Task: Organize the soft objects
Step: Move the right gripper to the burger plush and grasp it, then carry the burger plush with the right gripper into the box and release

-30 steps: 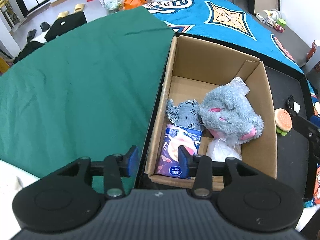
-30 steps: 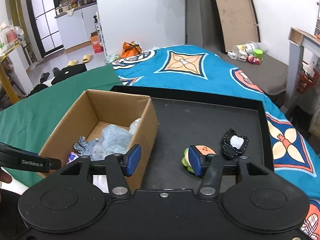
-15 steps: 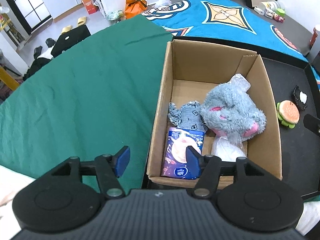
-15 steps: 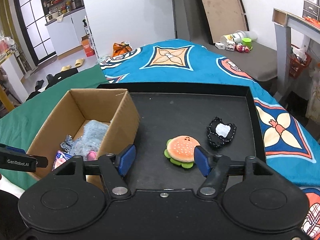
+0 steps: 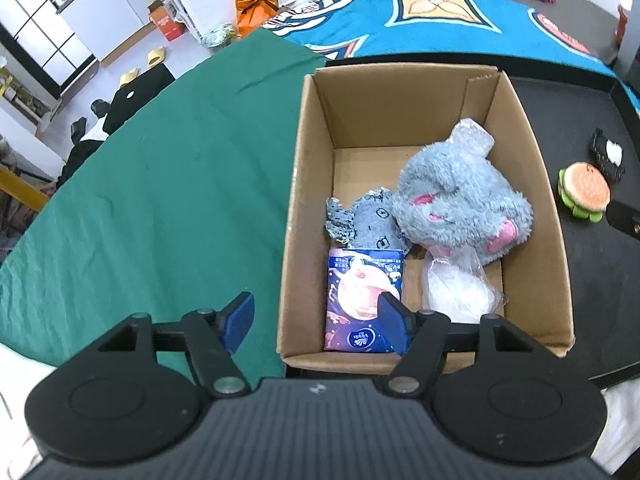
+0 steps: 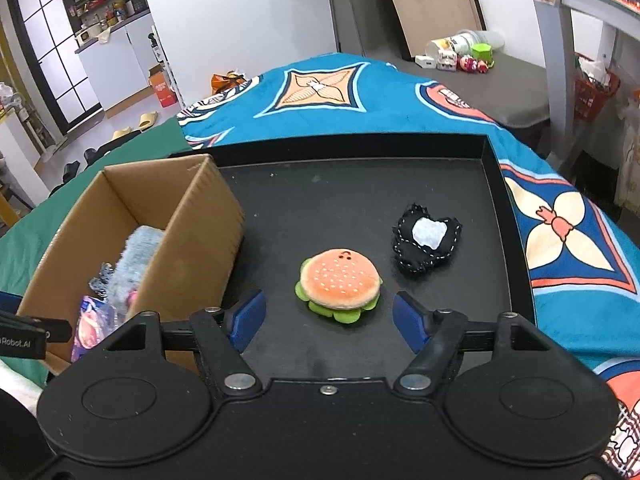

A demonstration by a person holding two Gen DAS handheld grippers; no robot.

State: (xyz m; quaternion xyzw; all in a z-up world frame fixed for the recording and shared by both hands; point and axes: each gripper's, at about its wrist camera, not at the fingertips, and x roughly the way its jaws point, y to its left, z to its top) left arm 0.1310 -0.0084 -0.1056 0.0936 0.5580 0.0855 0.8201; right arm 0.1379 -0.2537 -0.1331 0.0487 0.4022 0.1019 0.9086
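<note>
A cardboard box (image 5: 316, 128) (image 6: 200, 216) holds a grey plush (image 5: 460, 204), a grey sock (image 5: 368, 224), a purple tissue pack (image 5: 360, 296) and a clear bag (image 5: 456, 292). My left gripper (image 5: 318, 322) hovers over the box's near left wall, its jaws opening, with nothing gripped. On the black tray (image 6: 360, 184) lie a burger plush (image 6: 339, 283) (image 5: 585, 196) and a black heart cushion (image 6: 426, 242). My right gripper (image 6: 329, 320) hangs just in front of the burger, jaws opening, pads apart from it.
A green cloth (image 5: 160, 168) covers the surface left of the box. A blue patterned blanket (image 6: 328, 88) lies beyond and right of the tray. The tray's raised rim (image 6: 496, 168) borders the right side. Toys and cups (image 6: 460, 54) sit on a far grey surface.
Both grippers' jaws have spread wider. The right gripper has come down and nearer, so the burger plush now sits centred between its fingers. The left gripper has shifted slightly over the box.
</note>
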